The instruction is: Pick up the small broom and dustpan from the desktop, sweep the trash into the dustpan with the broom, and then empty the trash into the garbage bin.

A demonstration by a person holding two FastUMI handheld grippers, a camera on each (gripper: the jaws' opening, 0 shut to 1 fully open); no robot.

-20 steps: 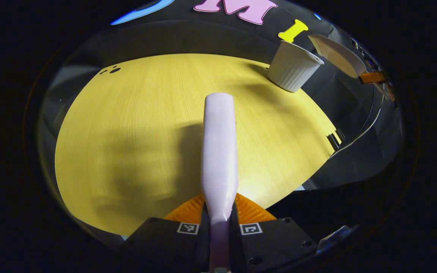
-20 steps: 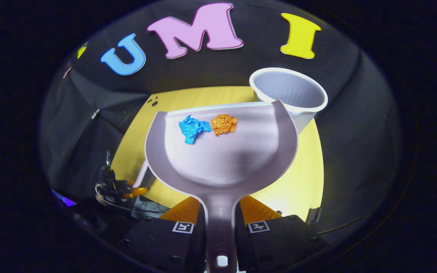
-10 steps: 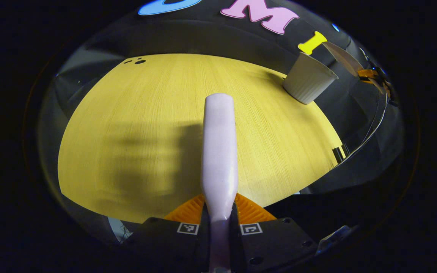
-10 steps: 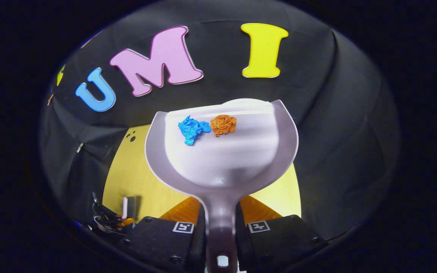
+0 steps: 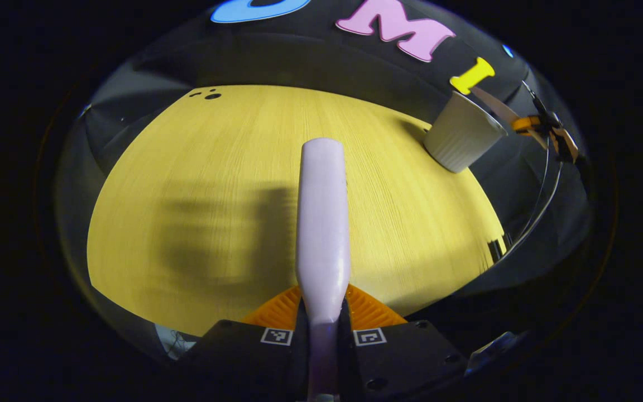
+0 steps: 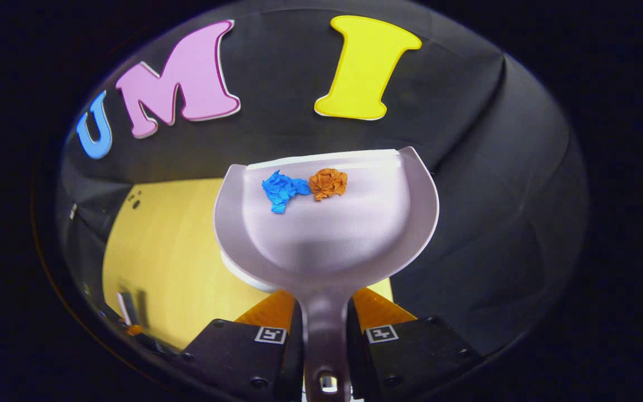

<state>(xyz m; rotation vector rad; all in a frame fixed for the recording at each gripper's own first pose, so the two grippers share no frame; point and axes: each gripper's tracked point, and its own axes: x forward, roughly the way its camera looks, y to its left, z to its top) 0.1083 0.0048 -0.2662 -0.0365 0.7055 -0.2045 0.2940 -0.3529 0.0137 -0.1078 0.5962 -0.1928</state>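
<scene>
My left gripper (image 5: 322,304) is shut on the small broom (image 5: 322,212), whose pale lilac body sticks out forward above the yellow desktop (image 5: 215,184). My right gripper (image 6: 324,307) is shut on the handle of the pale dustpan (image 6: 327,234), which is held level. A blue paper wad (image 6: 282,190) and an orange paper wad (image 6: 328,183) lie near the pan's front lip. The white ribbed garbage bin (image 5: 462,139) stands at the desk's far right. In the left gripper view the dustpan (image 5: 494,104) shows edge-on just above the bin. A sliver of the bin's rim (image 6: 236,273) peeks from under the pan.
The yellow desktop (image 6: 165,251) spreads to the left of the dustpan, with small dark holes (image 5: 210,95) near its far edge. Cables (image 5: 542,195) hang off the desk's right side. The black cloth wall closes the back.
The right gripper has carried the dustpan forward over the bin, which went from showing behind the pan to lying beneath it. The wads have stayed put. The left gripper has shifted slightly with the broom.
</scene>
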